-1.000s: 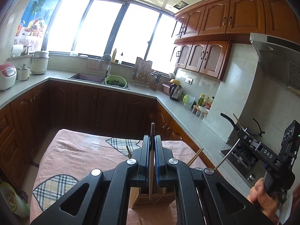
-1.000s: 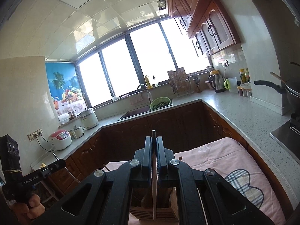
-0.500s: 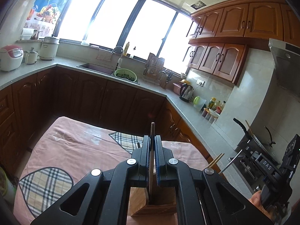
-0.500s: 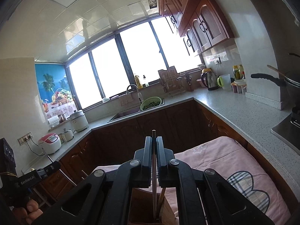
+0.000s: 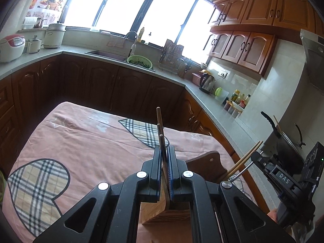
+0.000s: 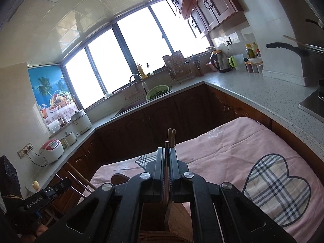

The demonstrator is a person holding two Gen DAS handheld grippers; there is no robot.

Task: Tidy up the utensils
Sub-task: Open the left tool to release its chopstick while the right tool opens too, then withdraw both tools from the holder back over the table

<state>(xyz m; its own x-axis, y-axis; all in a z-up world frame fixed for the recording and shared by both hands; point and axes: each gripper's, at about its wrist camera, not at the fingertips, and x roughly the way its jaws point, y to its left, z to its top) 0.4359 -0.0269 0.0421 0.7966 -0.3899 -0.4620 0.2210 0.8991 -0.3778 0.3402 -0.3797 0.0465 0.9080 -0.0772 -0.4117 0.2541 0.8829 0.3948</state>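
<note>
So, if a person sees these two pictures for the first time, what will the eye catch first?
First, the left gripper at bottom centre, its fingers shut on a thin chopstick above a wooden holder. The right gripper clamps another chopstick the same way. Behind lie the pink cloth and the bright windows.

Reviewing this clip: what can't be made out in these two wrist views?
- Left wrist: the wooden holder interior, hidden by the left gripper.
- Right wrist: lower end of the chopstick hidden by the right gripper.
- Both: spice jars' labels too small.
</note>
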